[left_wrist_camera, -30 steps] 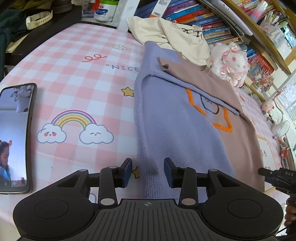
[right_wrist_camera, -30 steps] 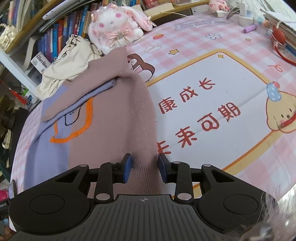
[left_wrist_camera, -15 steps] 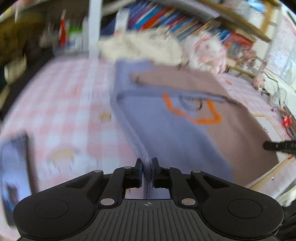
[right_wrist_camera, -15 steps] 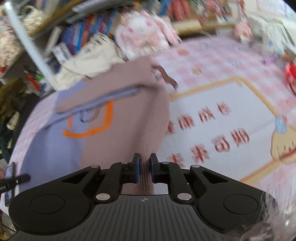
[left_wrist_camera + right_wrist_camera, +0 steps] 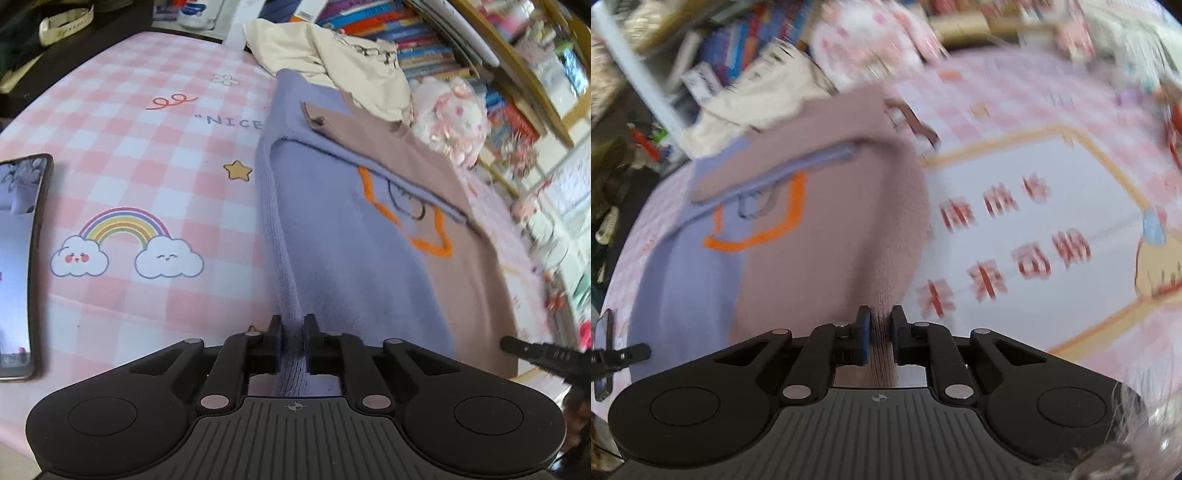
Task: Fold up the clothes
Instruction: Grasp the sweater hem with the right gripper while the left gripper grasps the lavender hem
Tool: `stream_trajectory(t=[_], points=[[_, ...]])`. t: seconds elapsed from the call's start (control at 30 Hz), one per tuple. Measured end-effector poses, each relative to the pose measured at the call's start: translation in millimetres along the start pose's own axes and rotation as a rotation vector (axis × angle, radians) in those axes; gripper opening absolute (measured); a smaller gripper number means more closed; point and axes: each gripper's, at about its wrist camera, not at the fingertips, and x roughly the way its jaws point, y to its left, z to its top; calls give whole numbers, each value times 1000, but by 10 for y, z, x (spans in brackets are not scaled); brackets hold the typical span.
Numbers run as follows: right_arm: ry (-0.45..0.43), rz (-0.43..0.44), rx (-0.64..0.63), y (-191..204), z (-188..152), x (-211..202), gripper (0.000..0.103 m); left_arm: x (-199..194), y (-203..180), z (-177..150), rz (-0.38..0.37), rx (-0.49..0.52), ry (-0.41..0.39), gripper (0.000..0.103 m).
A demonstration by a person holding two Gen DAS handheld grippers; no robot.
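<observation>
Left gripper [image 5: 293, 334] clenched on the lavender near edge of the sweater [image 5: 343, 236]; right gripper [image 5: 880, 326] clenched on its brown near edge. Sweater lay beyond both fingertips on the pink checked tablecloth [image 5: 122, 147]; phone [image 5: 18, 258] left of the left fingers.

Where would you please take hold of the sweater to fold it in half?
Grip the sweater at its near hem corners, coming from the near table edge. The left gripper pinches the purple corner and the right gripper the brown one. The hem lies flat and nearest, and the sleeves are already folded across the chest, so the hem could likely be carried toward the collar.
</observation>
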Motion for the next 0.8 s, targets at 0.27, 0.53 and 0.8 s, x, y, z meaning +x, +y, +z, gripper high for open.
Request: stream_trajectory(t=[0.27,0.53,0.8], points=[[-37,35,-30,29,51,-43,11,-10,32,18,10,13,6,6],[78,5,107,-224,-24,110,21,-2,235,-60,-24,-89,36,14],[78,1,74,-157,16,173,16,26,291,-50,-64,-128,29,14]])
